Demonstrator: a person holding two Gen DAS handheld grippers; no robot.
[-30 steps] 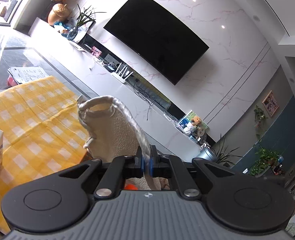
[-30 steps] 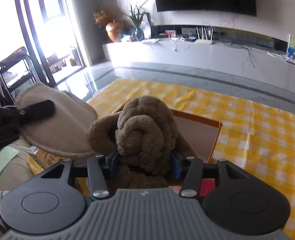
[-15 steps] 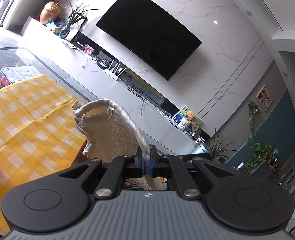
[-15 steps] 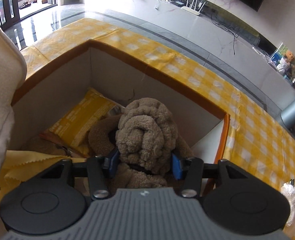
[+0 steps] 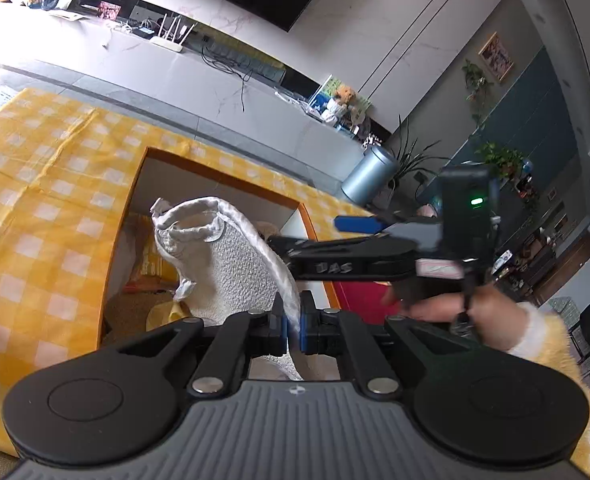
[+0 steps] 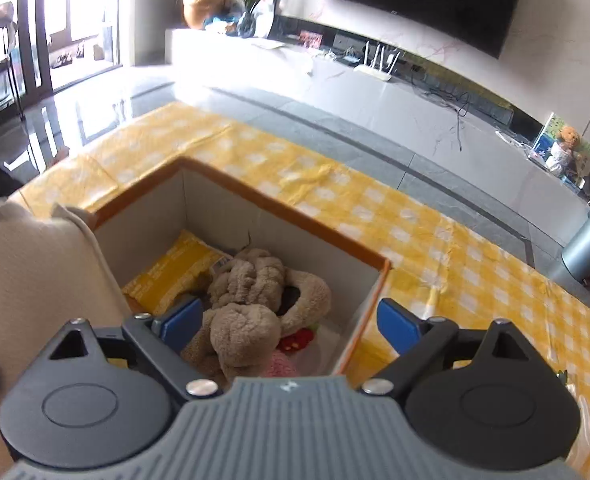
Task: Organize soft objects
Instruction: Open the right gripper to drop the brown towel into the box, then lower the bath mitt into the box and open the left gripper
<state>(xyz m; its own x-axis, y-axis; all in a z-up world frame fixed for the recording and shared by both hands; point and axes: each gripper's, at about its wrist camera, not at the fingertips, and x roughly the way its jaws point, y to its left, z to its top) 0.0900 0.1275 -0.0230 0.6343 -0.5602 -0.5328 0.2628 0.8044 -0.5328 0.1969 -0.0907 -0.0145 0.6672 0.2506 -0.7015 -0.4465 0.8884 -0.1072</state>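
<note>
Left wrist view: left gripper (image 5: 293,328) clamped on satin edge of white slipper (image 5: 231,264), now tipped down over open box (image 5: 219,178) instead of facing the wall.

Right wrist view: right gripper (image 6: 291,320) opening, pads clear of brown plush (image 6: 255,300), just dropped inside box on yellow-checked bench (image 6: 455,248). One item stowed; slipper likely next.

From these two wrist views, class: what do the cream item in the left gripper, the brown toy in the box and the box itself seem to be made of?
Cream item: nubbly woven or fleece fabric with shiny satin-like trim; it drapes.
Brown toy: matte plush, judging by its curly pile.
Box: probably fabric-covered board; flat pale walls, orange rim.
</note>
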